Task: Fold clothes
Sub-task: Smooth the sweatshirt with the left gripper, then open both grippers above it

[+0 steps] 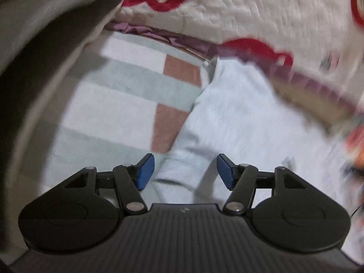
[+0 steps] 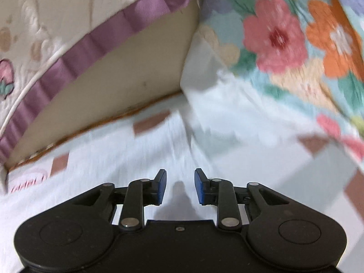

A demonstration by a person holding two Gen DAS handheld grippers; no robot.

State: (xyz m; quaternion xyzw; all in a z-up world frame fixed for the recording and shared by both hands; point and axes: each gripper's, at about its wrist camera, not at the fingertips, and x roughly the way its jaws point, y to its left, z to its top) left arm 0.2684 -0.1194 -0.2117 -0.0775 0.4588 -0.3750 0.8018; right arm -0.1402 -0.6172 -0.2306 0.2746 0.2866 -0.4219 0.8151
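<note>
You are holding both the left gripper and right gripper released over the pale garment.

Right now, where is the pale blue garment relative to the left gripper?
In the left wrist view the pale blue garment lies straight ahead of the open left gripper, on the checked sheet, its near cuff between the blue fingertips.

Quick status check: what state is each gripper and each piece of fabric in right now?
left gripper: open, nothing held, over the garment
right gripper: open, nothing held
pale blue garment: lying creased on the checked sheet
checked sheet: spread flat
quilted cover: draped over the bed edge
floral fabric: bunched
</note>
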